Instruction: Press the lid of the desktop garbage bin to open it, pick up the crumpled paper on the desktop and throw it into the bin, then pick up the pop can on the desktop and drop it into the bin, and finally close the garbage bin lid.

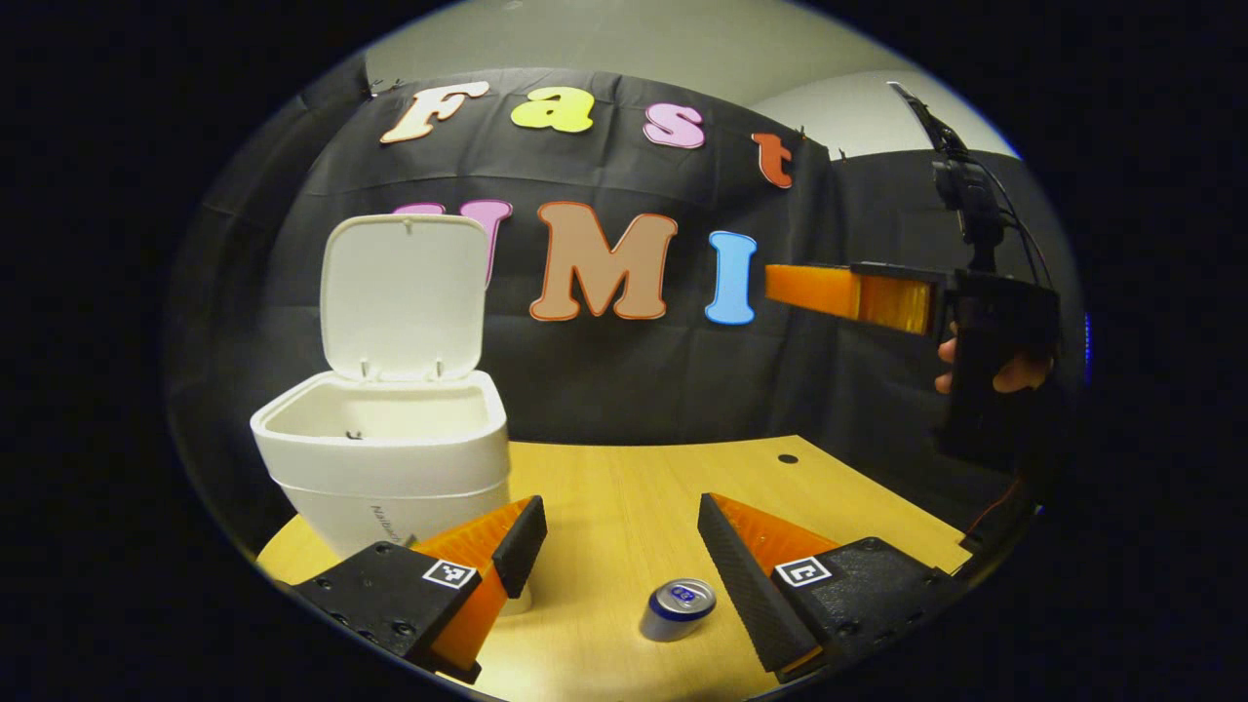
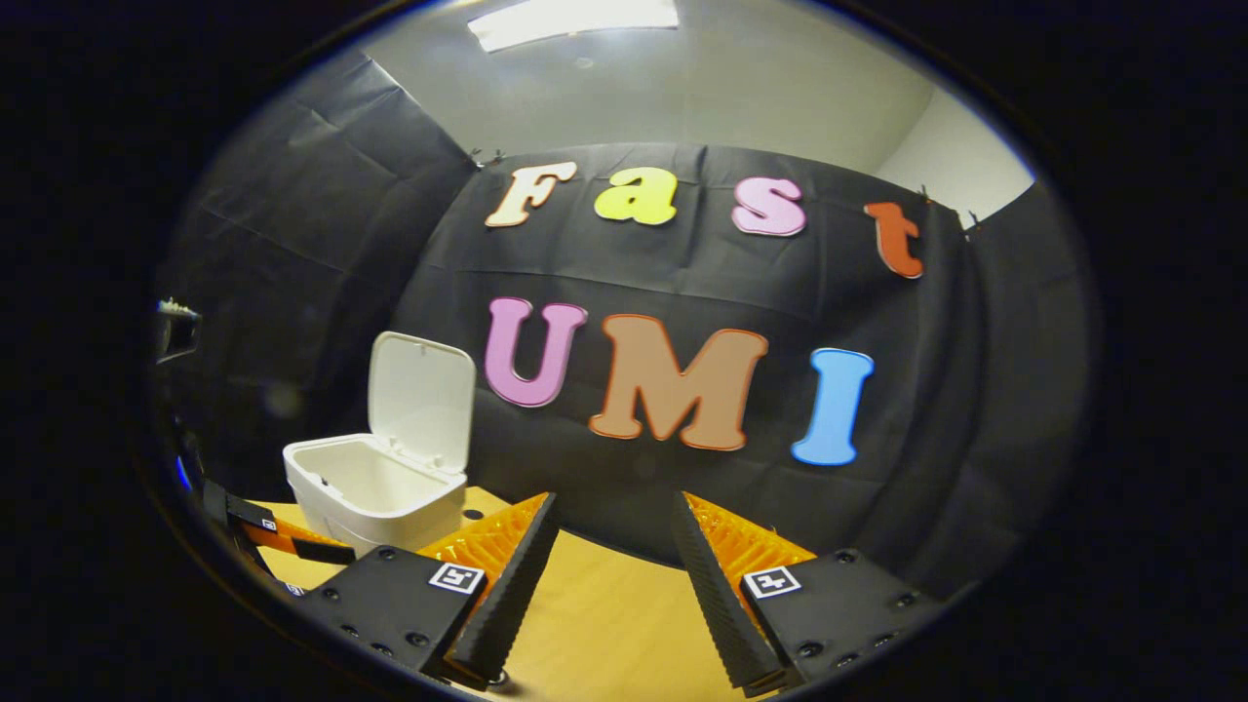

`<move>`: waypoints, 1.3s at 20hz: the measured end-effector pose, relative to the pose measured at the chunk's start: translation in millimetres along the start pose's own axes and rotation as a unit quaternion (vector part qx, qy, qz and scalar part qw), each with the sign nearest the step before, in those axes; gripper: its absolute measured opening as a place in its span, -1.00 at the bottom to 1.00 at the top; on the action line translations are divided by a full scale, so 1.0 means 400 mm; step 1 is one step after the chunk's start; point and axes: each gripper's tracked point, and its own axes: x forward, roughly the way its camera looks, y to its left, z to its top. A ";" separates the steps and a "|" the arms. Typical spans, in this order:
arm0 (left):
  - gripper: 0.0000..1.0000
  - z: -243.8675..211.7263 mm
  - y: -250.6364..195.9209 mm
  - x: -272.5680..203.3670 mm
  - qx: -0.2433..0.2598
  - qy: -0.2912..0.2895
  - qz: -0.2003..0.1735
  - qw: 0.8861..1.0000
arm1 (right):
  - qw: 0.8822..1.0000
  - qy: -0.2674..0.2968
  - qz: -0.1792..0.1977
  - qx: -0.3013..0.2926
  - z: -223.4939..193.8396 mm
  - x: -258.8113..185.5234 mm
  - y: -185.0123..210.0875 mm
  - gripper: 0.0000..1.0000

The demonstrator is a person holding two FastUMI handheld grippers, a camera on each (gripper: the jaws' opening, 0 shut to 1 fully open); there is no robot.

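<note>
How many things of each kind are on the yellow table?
White plastic garbage bins with the lid standing open: 1
Silver and blue pop cans lying on their side: 1
Total on the wooden table: 2

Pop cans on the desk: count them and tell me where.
1. The pop can lies on the wooden desk, between the left gripper's open fingers. Others may be hidden.
</note>
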 end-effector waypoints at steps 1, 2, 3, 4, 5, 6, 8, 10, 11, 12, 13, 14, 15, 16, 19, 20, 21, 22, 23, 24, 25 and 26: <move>0.91 -0.016 -0.020 0.007 0.003 0.005 -0.004 1.000 | 1.000 0.002 -0.019 0.005 -0.012 -0.024 -0.055 0.63; 0.91 -0.034 -0.038 0.015 0.006 0.013 -0.008 1.000 | 0.999 0.005 -0.036 0.009 -0.025 -0.045 -0.106 0.63; 0.91 -0.054 -0.056 0.023 0.009 0.019 -0.012 1.000 | 0.998 0.008 -0.053 0.014 -0.037 -0.065 -0.154 0.63; 0.91 -0.074 -0.071 0.030 0.012 0.027 -0.014 0.999 | 0.997 0.013 -0.067 0.018 -0.054 -0.084 -0.197 0.62; 0.90 -0.100 -0.084 0.039 0.014 0.038 -0.016 0.999 | 0.996 0.019 -0.080 0.021 -0.072 -0.102 -0.238 0.62; 0.91 -0.126 -0.096 0.048 0.014 0.049 -0.017 0.999 | 0.995 0.026 -0.091 0.024 -0.091 -0.120 -0.272 0.62; 0.90 -0.182 -0.114 0.065 0.013 0.074 -0.016 0.997 | 0.993 0.040 -0.107 0.031 -0.127 -0.150 -0.328 0.63; 0.91 -0.239 -0.116 0.085 0.019 0.102 -0.009 0.995 | 0.991 0.057 -0.117 0.038 -0.170 -0.177 -0.370 0.63; 0.91 -0.266 -0.118 0.094 0.021 0.114 -0.005 0.993 | 0.990 0.067 -0.121 0.041 -0.195 -0.190 -0.386 0.63; 0.91 -0.290 -0.119 0.101 0.023 0.124 -0.001 0.992 | 0.988 0.077 -0.124 0.042 -0.218 -0.201 -0.399 0.63; 0.91 -0.310 -0.117 0.109 0.024 0.135 0.003 0.991 | 0.987 0.090 -0.125 0.044 -0.246 -0.211 -0.407 0.63; 0.91 -0.329 -0.116 0.117 0.025 0.144 0.006 0.989 | 0.986 0.102 -0.123 0.048 -0.276 -0.224 -0.409 0.63; 0.91 -0.345 -0.118 0.121 0.027 0.152 0.009 0.988 | 0.985 0.114 -0.121 0.053 -0.304 -0.235 -0.408 0.63; 0.91 -0.360 -0.120 0.127 0.028 0.158 0.011 0.987 | 0.983 0.126 -0.118 0.060 -0.331 -0.249 -0.399 0.63; 0.92 -0.394 -0.125 0.138 0.034 0.174 0.014 0.984 | 0.978 0.161 -0.104 0.077 -0.419 -0.279 -0.357 0.63; 0.92 -0.402 -0.127 0.142 0.034 0.178 0.013 0.983 | 0.977 0.173 -0.098 0.078 -0.449 -0.286 -0.337 0.63; 0.92 -0.411 -0.130 0.143 0.034 0.181 0.013 0.983 | 0.975 0.186 -0.091 0.080 -0.477 -0.295 -0.318 0.64; 0.92 -0.415 -0.131 0.144 0.034 0.184 0.014 0.982 | 0.973 0.198 -0.081 0.085 -0.507 -0.306 -0.295 0.64; 0.92 -0.422 -0.132 0.146 0.034 0.186 0.014 0.982 | 0.971 0.212 -0.070 0.088 -0.534 -0.313 -0.270 0.64; 0.92 -0.425 -0.135 0.149 0.032 0.187 0.013 0.982 | 0.968 0.226 -0.060 0.090 -0.559 -0.318 -0.249 0.65; 0.92 -0.430 -0.134 0.150 0.031 0.188 0.014 0.982 | 0.966 0.236 -0.051 0.089 -0.578 -0.323 -0.230 0.65; 0.73 -0.436 -0.134 0.147 0.029 0.191 0.018 0.981 | 0.965 0.242 -0.044 0.088 -0.588 -0.328 -0.216 0.65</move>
